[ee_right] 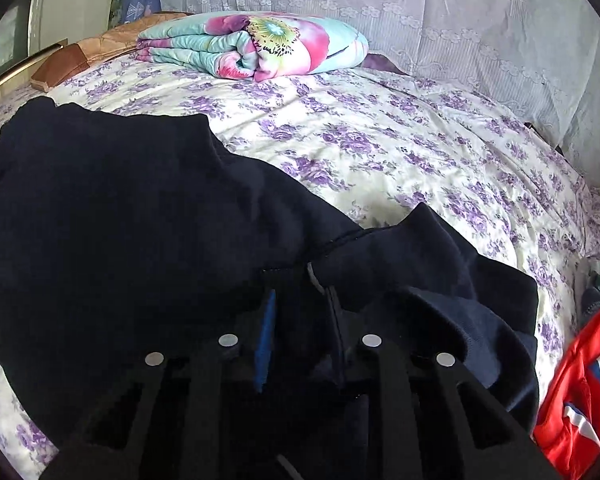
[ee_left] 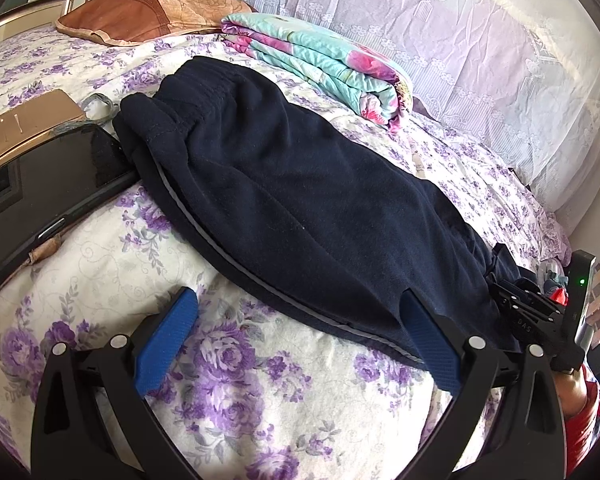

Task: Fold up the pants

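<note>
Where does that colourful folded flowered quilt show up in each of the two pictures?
Left wrist view: the folded quilt lies at upper centre, just beyond the dark pants, stretching toward the right.
Right wrist view: the folded quilt sits at top centre, far across the bed from the pants.
Shared landmark: the lace curtain hangs right behind it in both.

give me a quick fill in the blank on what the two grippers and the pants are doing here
1. The left gripper has its jaws ____ beside the edge of the navy pants.
2. The right gripper is shut on the ____.
3. The pants lie on a bedsheet printed with ____ flowers.
4. The folded floral quilt lies ____ the pants, not touching them.

Missing words: open; pants; purple; beyond
</note>
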`<action>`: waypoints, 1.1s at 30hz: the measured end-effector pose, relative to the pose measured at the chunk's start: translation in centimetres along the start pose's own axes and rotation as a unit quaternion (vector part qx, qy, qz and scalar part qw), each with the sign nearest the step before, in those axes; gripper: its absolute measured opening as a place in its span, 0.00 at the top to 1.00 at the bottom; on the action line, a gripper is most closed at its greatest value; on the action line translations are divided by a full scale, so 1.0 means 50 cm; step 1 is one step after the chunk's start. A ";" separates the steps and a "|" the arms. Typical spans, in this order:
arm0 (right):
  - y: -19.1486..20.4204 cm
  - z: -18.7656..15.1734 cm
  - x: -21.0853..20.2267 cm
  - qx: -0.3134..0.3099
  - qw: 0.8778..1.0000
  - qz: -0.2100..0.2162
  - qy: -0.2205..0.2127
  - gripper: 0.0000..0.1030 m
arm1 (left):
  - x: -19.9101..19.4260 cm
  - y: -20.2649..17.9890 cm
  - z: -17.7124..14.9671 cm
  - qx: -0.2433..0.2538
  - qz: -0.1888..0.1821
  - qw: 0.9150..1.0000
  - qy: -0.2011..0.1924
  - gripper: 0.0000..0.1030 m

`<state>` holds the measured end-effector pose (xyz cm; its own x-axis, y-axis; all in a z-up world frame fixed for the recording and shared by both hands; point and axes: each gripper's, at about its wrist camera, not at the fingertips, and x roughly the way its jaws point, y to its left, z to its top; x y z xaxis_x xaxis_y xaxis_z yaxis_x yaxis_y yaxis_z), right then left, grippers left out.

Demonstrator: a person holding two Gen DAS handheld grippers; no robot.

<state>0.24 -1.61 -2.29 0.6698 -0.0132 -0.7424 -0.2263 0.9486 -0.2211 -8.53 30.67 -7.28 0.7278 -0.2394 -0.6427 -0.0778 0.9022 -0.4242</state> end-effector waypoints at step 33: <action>-0.083 -0.036 -0.173 0.095 0.972 0.194 -0.094 0.97 | 0.004 0.002 0.001 0.001 0.003 1.000 0.000 0.04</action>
<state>-5.90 -5.98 3.91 0.6812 0.3981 -0.6143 -0.3647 0.9122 0.1867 -8.37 30.71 -7.40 0.7276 -0.2339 -0.6449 -0.0810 0.9042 -0.4194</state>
